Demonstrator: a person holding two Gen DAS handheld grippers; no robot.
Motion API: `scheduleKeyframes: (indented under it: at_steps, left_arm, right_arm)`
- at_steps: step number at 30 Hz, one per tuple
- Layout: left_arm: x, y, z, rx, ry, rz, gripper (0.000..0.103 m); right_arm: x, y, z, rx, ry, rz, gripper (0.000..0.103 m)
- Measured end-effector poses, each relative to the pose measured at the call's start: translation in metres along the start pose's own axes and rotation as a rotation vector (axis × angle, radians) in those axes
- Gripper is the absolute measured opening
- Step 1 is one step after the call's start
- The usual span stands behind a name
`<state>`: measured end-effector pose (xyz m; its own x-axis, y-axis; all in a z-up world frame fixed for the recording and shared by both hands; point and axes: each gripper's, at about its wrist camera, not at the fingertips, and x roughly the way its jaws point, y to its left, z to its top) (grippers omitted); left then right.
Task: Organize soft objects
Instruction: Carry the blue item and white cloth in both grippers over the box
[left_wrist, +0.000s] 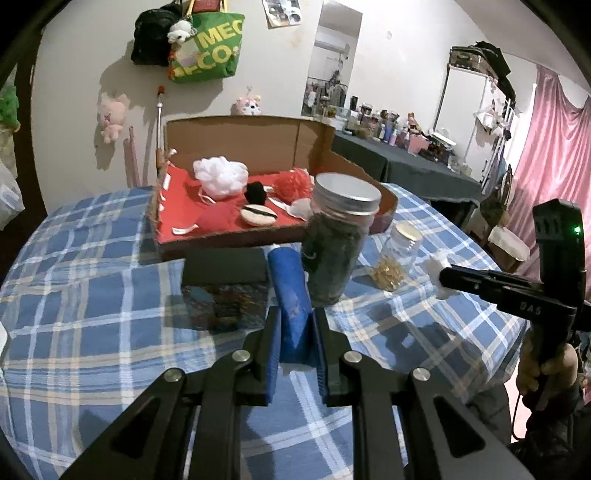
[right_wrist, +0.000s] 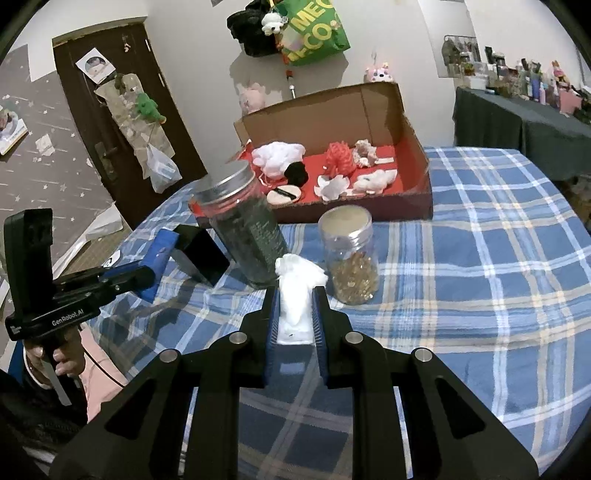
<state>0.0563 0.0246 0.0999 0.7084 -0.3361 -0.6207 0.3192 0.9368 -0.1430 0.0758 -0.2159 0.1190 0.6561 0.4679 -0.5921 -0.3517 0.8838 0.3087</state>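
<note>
Tall jar (left_wrist: 338, 240) hides the box's (left_wrist: 236, 147) corner — shelf bottles (left_wrist: 388, 127) (far) blur.

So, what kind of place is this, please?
Probably a lived-in room at home: a table with a blue plaid cloth, plush toys and a green shopping bag hung on the wall, and pink curtains.

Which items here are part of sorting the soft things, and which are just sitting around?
Part of the job: blue sponge in the left gripper; white puff in the right gripper; cardboard box with soft items.

Just there: dark jar; jar of gold bits; black box.
</note>
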Motion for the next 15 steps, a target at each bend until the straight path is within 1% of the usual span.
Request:
scheduleKeyframes:
  at_steps: [7, 15]
  left_arm:
    - [-0.010, 0.007, 0.012, 0.001, -0.040, 0.021, 0.017]
    - [-0.017, 0.009, 0.030, 0.018, -0.080, 0.022, 0.017]
  right_arm:
    - [-0.010, 0.000, 0.015, -0.015, -0.042, -0.016, 0.017]
    - [-0.018, 0.002, 0.040, -0.046, -0.085, -0.024, 0.017]
